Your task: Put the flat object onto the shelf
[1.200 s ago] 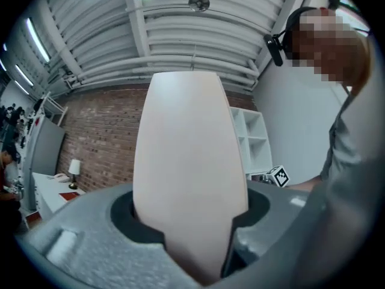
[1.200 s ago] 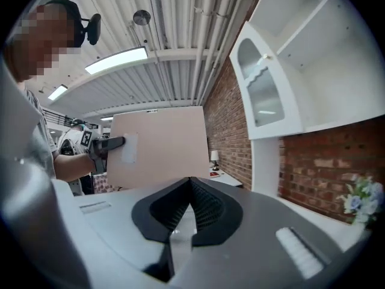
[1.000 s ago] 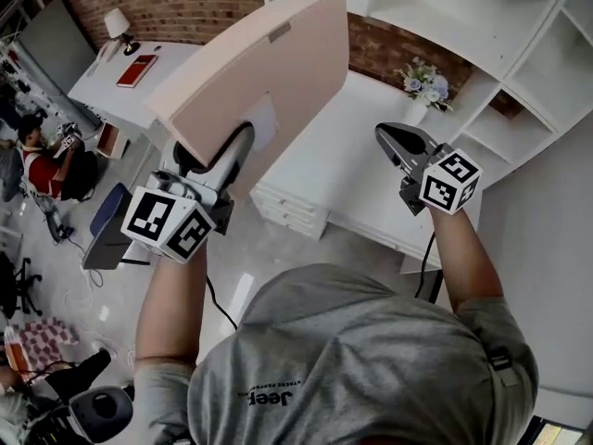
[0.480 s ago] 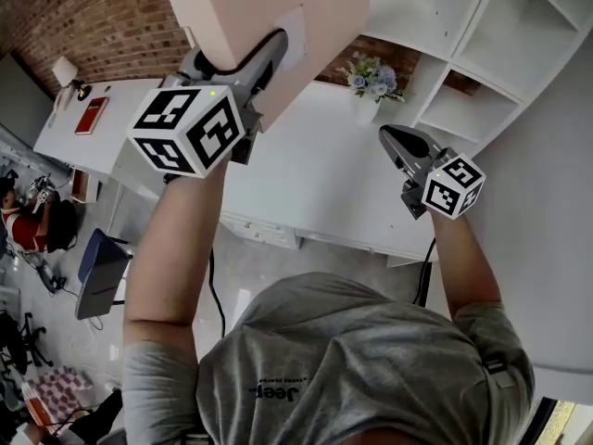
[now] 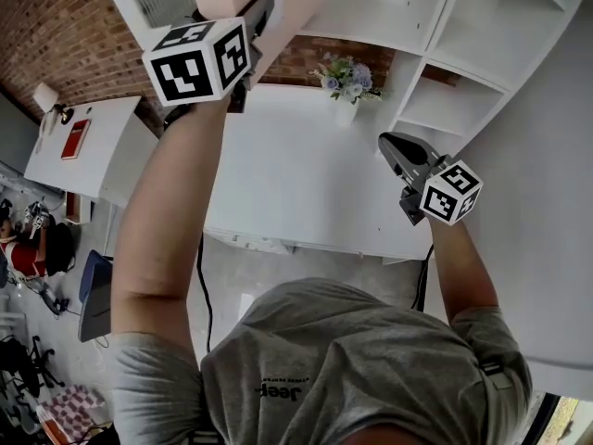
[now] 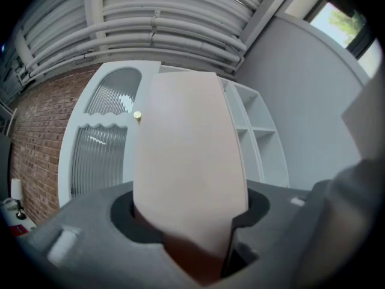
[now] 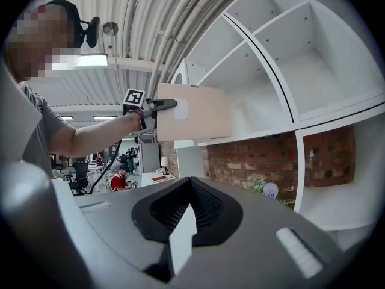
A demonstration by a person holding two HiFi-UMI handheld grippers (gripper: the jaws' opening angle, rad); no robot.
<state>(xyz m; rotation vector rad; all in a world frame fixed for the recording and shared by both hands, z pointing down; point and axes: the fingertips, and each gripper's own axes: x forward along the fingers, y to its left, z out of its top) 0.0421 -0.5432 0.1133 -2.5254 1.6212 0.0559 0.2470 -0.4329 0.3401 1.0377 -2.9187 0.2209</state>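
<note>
Panel, flat, pale pink (image 5: 301,3): we list it as pinched by the left tool (image 5: 258,15), whose jaws press on its two faces at the near end. The rest of the panel stands on edge and reaches away from the tool toward the white shelf (image 5: 445,12). In the right gripper view its far end lies across the front of an open compartment of the shelf. We cannot tell whether it touches a shelf board. In the left gripper view the panel fills the middle, with the shelf's open compartments just to its right.

Left tool, marker cube (image 5: 196,56): we note it on the near side of the tool, away from the shelf, on an outstretched arm.

Right tool (image 5: 387,141): jaws pressed together with nothing between them. It is held in front of the shelf, below its compartments and well apart from the panel.

Tabletop, white (image 5: 296,174): we place it below the shelf.

Vase of flowers (image 5: 345,80): we place it on the tabletop, under the shelf, against the brick wall (image 5: 65,26).
</note>
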